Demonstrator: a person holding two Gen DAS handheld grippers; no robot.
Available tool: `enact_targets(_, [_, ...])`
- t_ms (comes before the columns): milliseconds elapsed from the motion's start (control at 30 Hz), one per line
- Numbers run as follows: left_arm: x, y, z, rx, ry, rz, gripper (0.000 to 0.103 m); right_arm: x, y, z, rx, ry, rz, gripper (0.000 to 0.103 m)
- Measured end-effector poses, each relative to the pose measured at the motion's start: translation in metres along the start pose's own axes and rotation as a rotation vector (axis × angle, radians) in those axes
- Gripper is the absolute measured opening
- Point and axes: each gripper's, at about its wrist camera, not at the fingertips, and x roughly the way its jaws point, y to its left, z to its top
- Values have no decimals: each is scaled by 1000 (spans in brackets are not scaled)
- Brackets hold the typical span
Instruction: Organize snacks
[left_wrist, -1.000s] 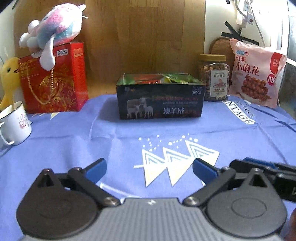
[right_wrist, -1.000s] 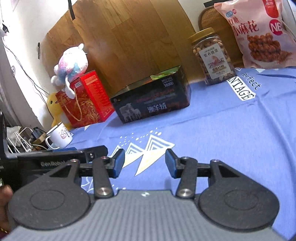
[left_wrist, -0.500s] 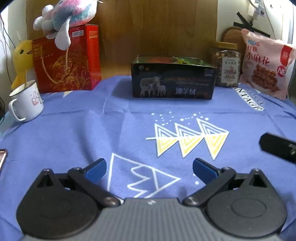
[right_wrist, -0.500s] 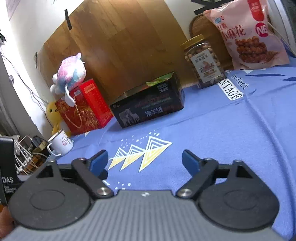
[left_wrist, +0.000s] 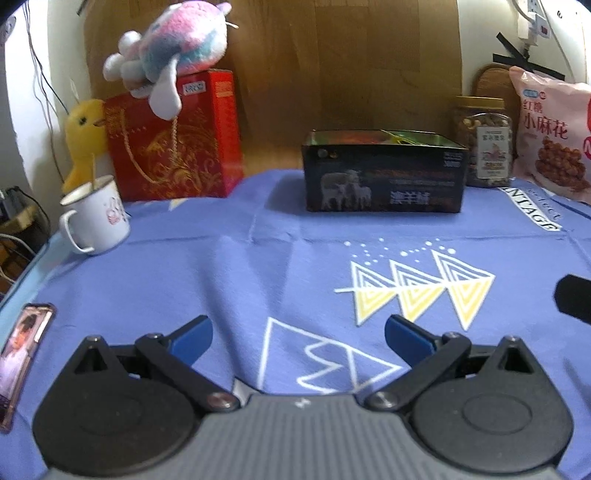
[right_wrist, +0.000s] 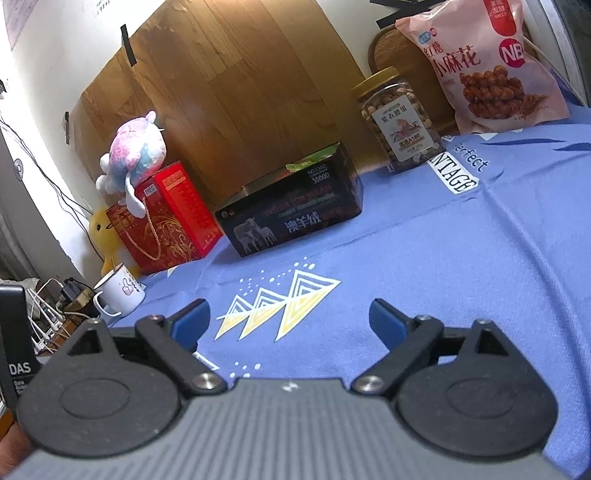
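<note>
both grippers wide, nothing btwn: left gripper (left_wrist: 298, 341), right gripper (right_wrist: 289, 320) jaws just opening, over blue cloth (right_wrist: 461, 258).

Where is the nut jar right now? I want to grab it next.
The nut jar stands at the table's far right, between the dark box and the pink snack bag.

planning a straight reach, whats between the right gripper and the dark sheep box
Only bare blue cloth with its triangle print, between right gripper and dark sheep box, in the right wrist view.
</note>
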Motion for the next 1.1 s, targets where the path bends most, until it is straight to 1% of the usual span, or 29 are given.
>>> enact_targets(133, [-3, -3, -2, 26, -27, 35, 103, -3, 3, 0, -8, -10, 12, 95])
enact_targets(433, [-6, -6, -3, 50, -42, 30, 103, -6, 9, 0, -29, -24, 36, 95])
enact_targets(567, [-8, -7, -2, 61, -55, 51, 103, -6, 9, 0, -30, -23, 41, 95])
enact_targets(833, [-14, -7, 0, 64, -78, 62, 103, -7, 11, 0, -32, -28, 47, 95])
enact_targets(1100, [-13, -6, 0, 69, -75, 69, 103, -9, 10, 1, -32, -31, 54, 95])
